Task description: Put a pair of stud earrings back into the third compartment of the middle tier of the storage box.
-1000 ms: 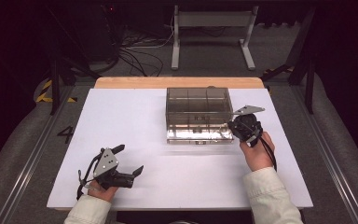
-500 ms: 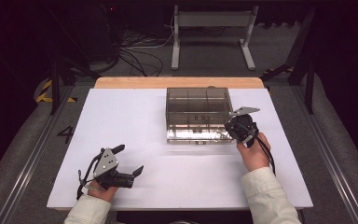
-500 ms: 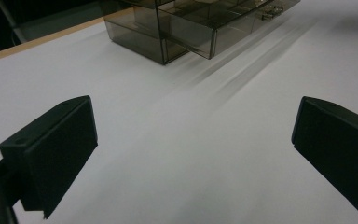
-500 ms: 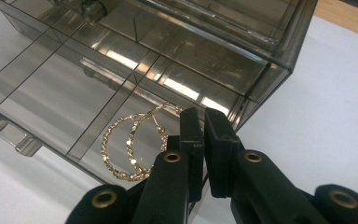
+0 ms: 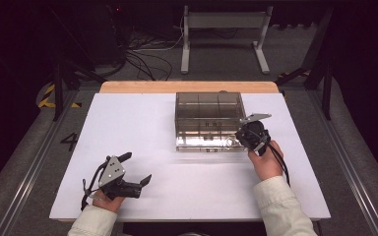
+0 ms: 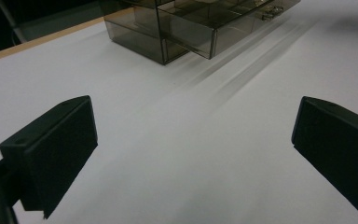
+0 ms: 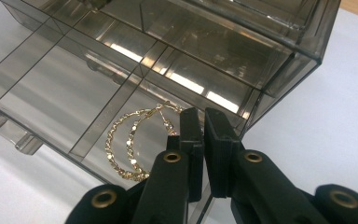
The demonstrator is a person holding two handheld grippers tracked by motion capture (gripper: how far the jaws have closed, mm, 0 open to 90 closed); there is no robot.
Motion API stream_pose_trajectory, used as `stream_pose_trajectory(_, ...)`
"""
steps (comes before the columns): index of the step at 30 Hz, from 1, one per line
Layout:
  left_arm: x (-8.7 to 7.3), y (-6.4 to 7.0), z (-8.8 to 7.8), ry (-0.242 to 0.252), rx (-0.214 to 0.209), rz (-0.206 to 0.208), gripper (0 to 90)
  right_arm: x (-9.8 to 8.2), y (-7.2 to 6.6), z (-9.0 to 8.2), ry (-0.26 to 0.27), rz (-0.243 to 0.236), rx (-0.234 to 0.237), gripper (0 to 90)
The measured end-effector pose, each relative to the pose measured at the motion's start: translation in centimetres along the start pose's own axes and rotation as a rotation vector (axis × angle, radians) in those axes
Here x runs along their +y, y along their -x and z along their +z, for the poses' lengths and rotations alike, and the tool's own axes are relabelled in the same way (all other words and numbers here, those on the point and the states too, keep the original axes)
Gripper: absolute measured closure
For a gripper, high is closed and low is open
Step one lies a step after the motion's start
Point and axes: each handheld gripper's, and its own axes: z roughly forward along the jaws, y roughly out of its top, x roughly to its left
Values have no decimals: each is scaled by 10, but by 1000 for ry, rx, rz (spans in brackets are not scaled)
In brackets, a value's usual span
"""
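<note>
Holding a pair of gold hoop earrings [image 7: 135, 142] just left of its closed tips, the right gripper [image 7: 204, 135] hangs over the end compartment of the smoked acrylic drawer organiser's [image 5: 209, 105] pulled-out drawer [image 7: 60, 88]; release and drawer closing judged outstanding; left gripper [image 5: 139, 169] idle, jaws apart.

The white table [image 5: 142, 123] lies bare across its whole left half and along the near edge, open passage on every side of the left gripper [image 5: 137, 173]; its jaws stand wide over bare surface, with free room running ahead to the smoked plastic drawer box [image 6: 177, 28]; that box is the one obstacle, standing right of centre toward the far edge; its pulled-out drawer [image 7: 74, 88] juts toward the person; thin dividers wall the compartments, hemming the right gripper [image 7: 201, 121] beside the gold hoop earrings [image 7: 133, 144].
</note>
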Motion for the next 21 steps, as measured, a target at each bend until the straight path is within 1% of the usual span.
stream_pose_trajectory(1, 0, 1, 0, 0, -5, -9, 8, 0, 0, 0, -1, 0, 0, 870)
stream_pose_trajectory(8, 0, 0, 0, 0, 1, -1, 8, 0, -2, 2, -11, -11, -16, 868)
stream_pose_trajectory(14, 0, 0, 0, -1, 3, -2, 8, -1, -2, 2, -12, -12, -12, 863)
stream_pose_trajectory(18, 0, 0, 0, -1, 3, -2, 8, 0, -2, 1, -3, -12, -4, 817)
stream_pose_trajectory(21, 0, 0, 0, 0, 3, -2, 8, 0, -2, 0, -2, -13, -1, 803)
